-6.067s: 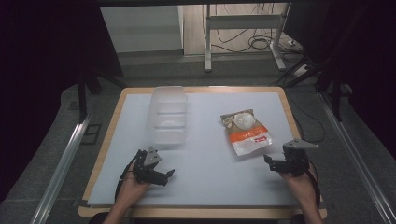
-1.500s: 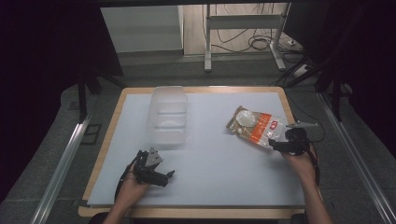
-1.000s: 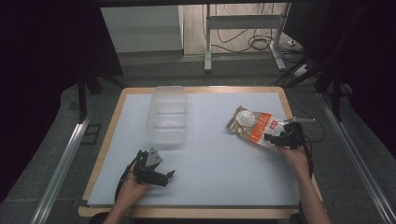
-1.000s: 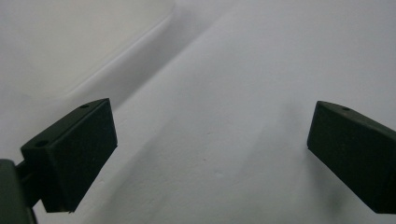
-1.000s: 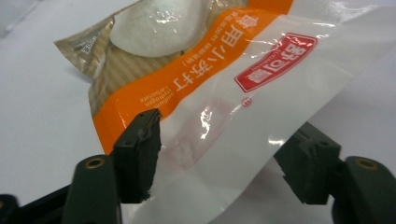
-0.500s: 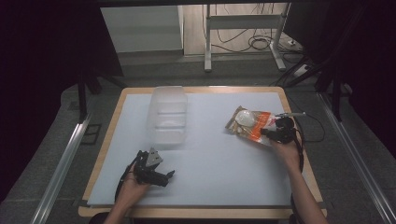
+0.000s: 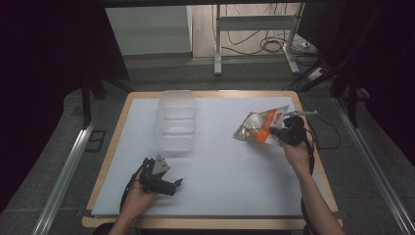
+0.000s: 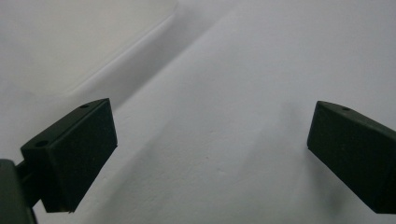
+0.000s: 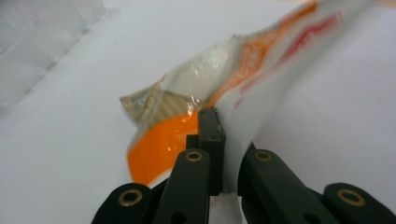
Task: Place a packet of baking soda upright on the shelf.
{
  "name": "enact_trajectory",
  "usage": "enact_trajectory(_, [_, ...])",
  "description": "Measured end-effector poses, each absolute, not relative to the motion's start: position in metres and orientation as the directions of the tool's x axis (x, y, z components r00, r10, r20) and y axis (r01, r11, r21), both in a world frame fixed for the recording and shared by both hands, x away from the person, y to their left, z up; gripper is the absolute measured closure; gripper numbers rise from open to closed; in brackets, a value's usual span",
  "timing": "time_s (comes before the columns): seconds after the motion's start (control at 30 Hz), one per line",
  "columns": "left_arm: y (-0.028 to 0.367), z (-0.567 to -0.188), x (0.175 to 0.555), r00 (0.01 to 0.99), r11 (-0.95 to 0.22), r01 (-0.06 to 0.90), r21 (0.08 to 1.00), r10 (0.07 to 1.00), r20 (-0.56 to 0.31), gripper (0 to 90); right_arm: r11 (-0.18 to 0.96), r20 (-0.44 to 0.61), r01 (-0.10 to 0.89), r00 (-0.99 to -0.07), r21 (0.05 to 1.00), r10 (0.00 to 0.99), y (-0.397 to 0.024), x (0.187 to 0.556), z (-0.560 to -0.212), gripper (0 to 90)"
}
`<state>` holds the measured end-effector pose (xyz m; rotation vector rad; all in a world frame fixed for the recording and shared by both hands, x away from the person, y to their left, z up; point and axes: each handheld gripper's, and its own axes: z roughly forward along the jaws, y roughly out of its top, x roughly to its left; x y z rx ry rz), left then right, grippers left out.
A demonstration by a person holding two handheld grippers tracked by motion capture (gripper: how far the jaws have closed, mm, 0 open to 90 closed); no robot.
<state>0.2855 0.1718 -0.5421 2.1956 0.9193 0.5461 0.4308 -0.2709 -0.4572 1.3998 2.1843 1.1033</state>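
Observation:
A crinkly snack bag, clear with orange and white print, hangs tilted just above the white mat at the right. My right gripper is shut on the bag's near edge; its jaws have just been closing with the bag between them. In the right gripper view the bag is pinched between the black jaws of the right gripper. My left gripper rests near the front left of the mat. In the left gripper view the left gripper stands open over bare mat, nothing between its jaws.
A clear plastic container lies on the mat at the back left; its edge shows ahead of the left jaws. The wooden table rim frames the mat. Cables and metal stands lie on the floor behind.
The right gripper closed on the bag's edge and lifted it, moving up and leftward; the bag now stands tilted off the mat. The left gripper stayed put.

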Motion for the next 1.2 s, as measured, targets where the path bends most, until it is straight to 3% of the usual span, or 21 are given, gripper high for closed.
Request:
enact_trajectory(0.4, [0.173, -0.542, 0.285, 0.66, -0.512, 0.453, 0.73, 0.743, 0.111, 1.5, 0.288, 0.085, 0.6, -0.515, 0.747, 0.853, -0.248, 0.44, -0.426, 89.2])
enact_trajectory(0.77, [0.172, -0.541, 0.285, 0.661, -0.513, 0.451, 0.73, 0.742, 0.113, 1.5, 0.433, -0.052, 0.554, -0.573, 0.711, 0.818, -0.232, 0.439, -0.392, 89.2])
enact_trajectory(1.2, [0.173, -0.541, 0.285, 0.658, -0.508, 0.452, 0.733, 0.745, 0.111, 1.5, 0.503, -0.091, 0.498, -0.641, 0.706, 0.762, -0.213, 0.437, -0.371, 89.1])
